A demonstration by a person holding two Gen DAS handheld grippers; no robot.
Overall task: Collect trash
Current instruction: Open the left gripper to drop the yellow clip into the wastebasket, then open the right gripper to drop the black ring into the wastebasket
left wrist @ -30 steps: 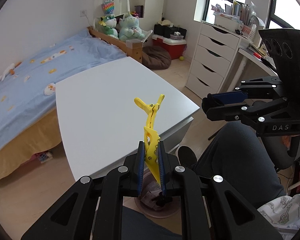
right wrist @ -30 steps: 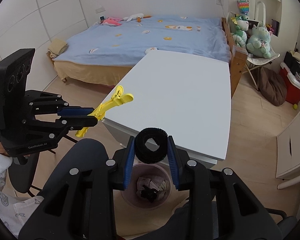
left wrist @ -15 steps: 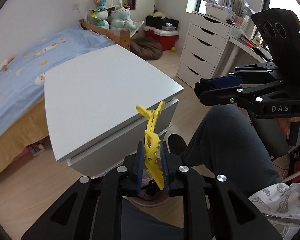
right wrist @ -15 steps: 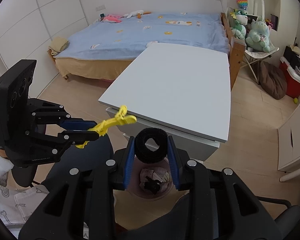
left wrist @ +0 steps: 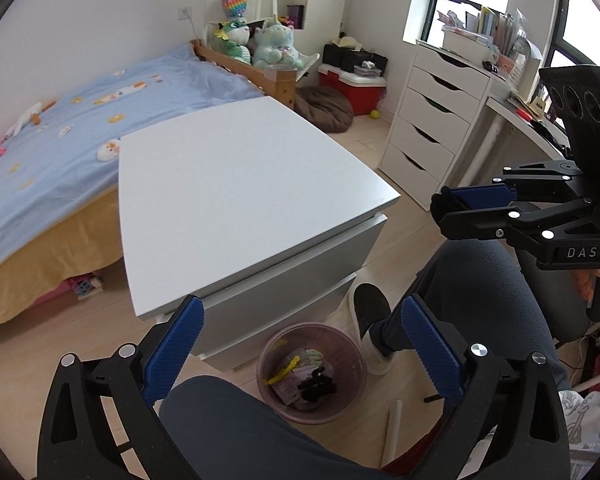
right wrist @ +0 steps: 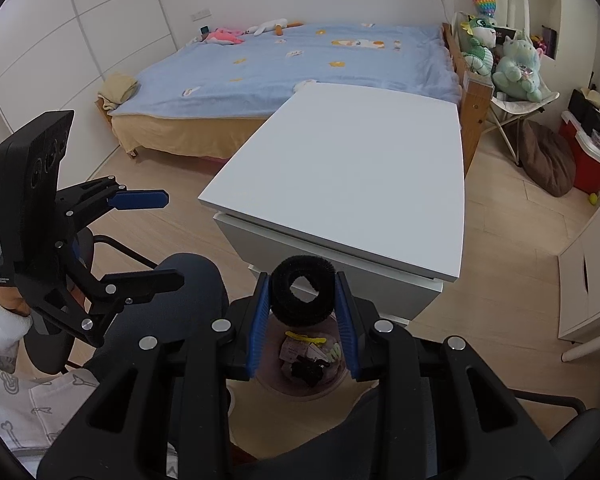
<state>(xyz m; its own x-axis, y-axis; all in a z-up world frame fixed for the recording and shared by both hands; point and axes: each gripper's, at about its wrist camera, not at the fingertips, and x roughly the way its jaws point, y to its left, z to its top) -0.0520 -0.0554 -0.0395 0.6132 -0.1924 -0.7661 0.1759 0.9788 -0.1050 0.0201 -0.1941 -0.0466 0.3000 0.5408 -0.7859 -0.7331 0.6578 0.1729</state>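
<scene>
A pink trash bin (left wrist: 311,372) stands on the floor in front of the white table (left wrist: 236,192). A yellow hair clip (left wrist: 283,375) lies inside it with other scraps. My left gripper (left wrist: 300,344) is open and empty above the bin. My right gripper (right wrist: 302,312) is shut on a black ring-shaped hair roller (right wrist: 302,290), held above the bin (right wrist: 300,360). The right gripper also shows at the right of the left wrist view (left wrist: 444,210).
The seated person's legs (left wrist: 460,288) flank the bin. A blue bed (left wrist: 60,128) lies beyond the table, white drawers (left wrist: 432,128) to the right. A chair (right wrist: 84,240) sits at the left.
My left gripper has opened and let go of the yellow hair clip, which now lies in the bin. The right gripper still holds the black roller.
</scene>
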